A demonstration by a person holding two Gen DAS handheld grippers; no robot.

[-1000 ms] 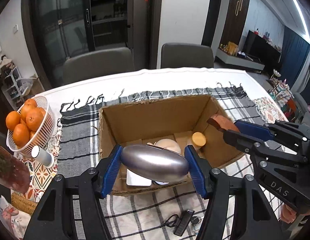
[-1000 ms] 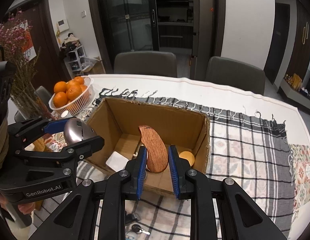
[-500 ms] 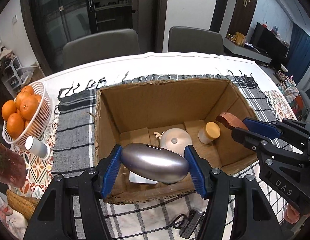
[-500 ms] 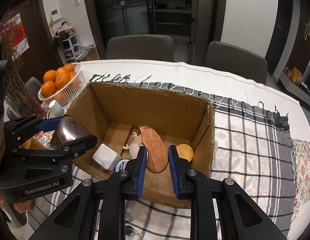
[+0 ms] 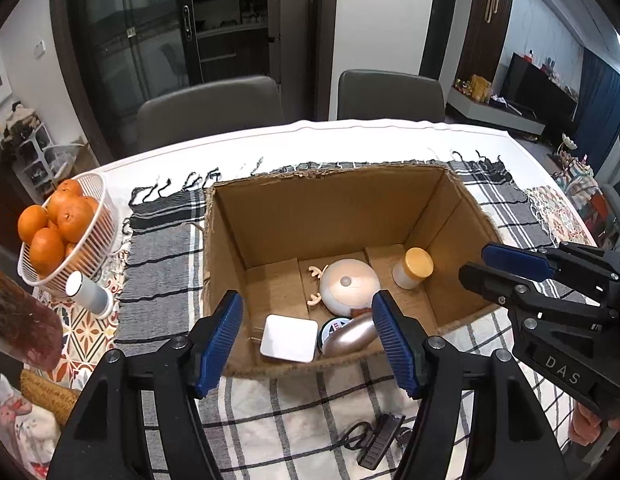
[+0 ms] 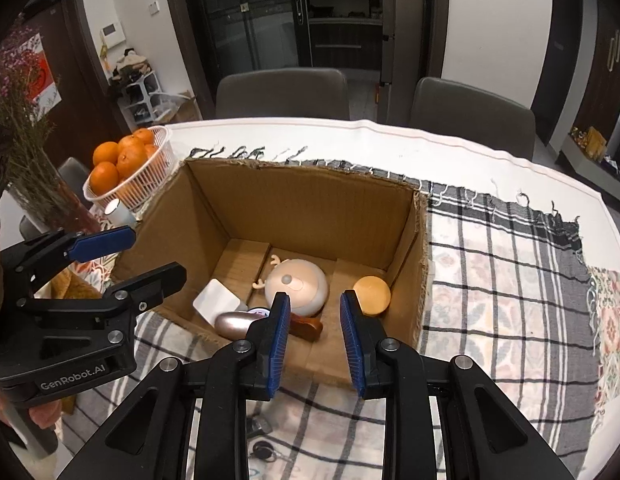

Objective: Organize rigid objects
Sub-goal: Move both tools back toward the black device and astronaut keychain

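The left gripper [image 5: 308,340] is hanging over the near edge of the cardboard box [image 5: 330,216]. Its jaws have just been opening and nothing is between them. The right gripper [image 6: 314,334] is hanging there too, and its jaws have just been opening a little, with nothing between them.

Inside the box, the shiny silver egg shape [image 5: 350,336] is lying at the near wall, touching a small round tin [image 5: 330,326]. A white square [image 5: 288,338] is lying just beside them. The brown wooden piece [image 6: 308,326] is lying flat near the front. Farther back, a round deer toy [image 5: 348,288] and a jar with a yellow lid [image 5: 412,268] are sitting.

Beyond the box, a basket of oranges [image 5: 92,232] is sitting on the table.
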